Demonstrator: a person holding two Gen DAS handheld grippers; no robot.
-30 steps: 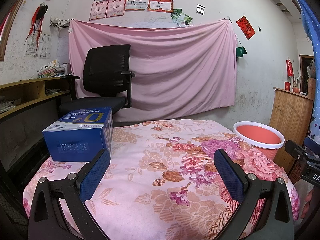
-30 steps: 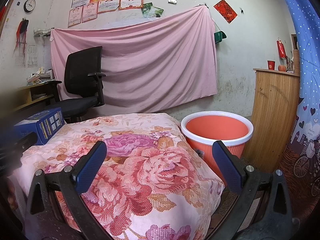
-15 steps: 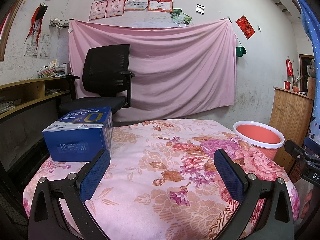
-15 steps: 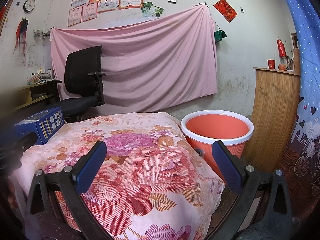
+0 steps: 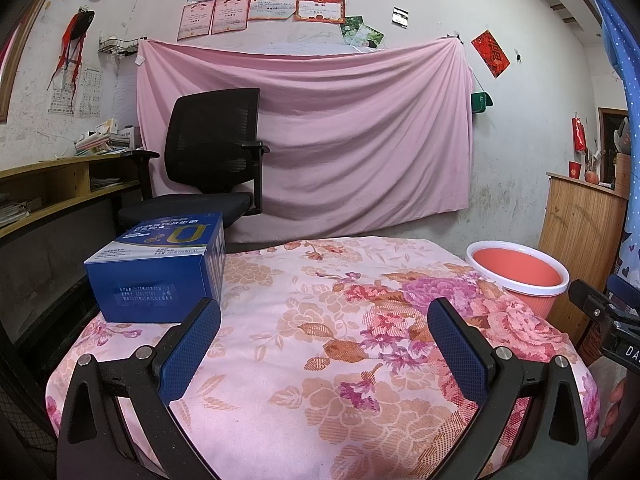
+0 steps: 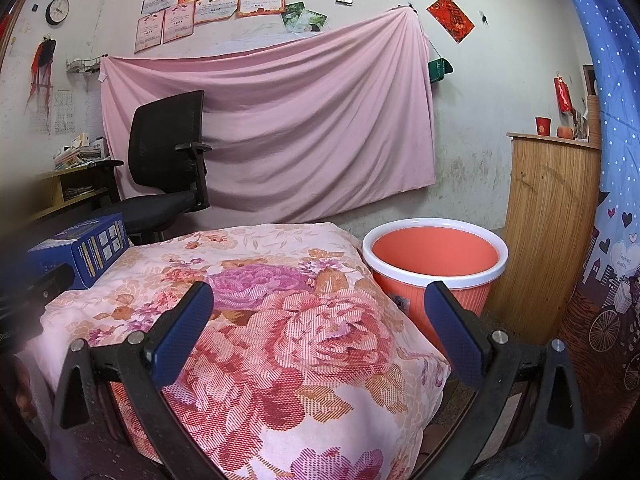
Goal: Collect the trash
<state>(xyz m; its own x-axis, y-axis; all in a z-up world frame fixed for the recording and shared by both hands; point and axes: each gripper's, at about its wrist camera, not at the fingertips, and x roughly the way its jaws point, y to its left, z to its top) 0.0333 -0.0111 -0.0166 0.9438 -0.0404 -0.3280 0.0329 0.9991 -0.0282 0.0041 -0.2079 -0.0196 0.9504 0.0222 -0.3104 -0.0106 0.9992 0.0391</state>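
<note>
Both the left hand-held gripper (image 5: 324, 344) and right hand-held gripper (image 6: 320, 328) gape wide and empty, while the blue box (image 5: 160, 268), probably light, stiff cardboard best pinched across its sides, sits on the floral-covered bench (image 5: 320, 360) near the orange bin (image 6: 434, 264).

A pink sheet (image 5: 304, 132) drapes the white wall behind a black office chair (image 5: 208, 160).

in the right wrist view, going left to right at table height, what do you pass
blue cardboard box → pink floral-cloth-covered table → orange plastic bucket with a white rim → wooden cabinet → blue patterned curtain
</note>
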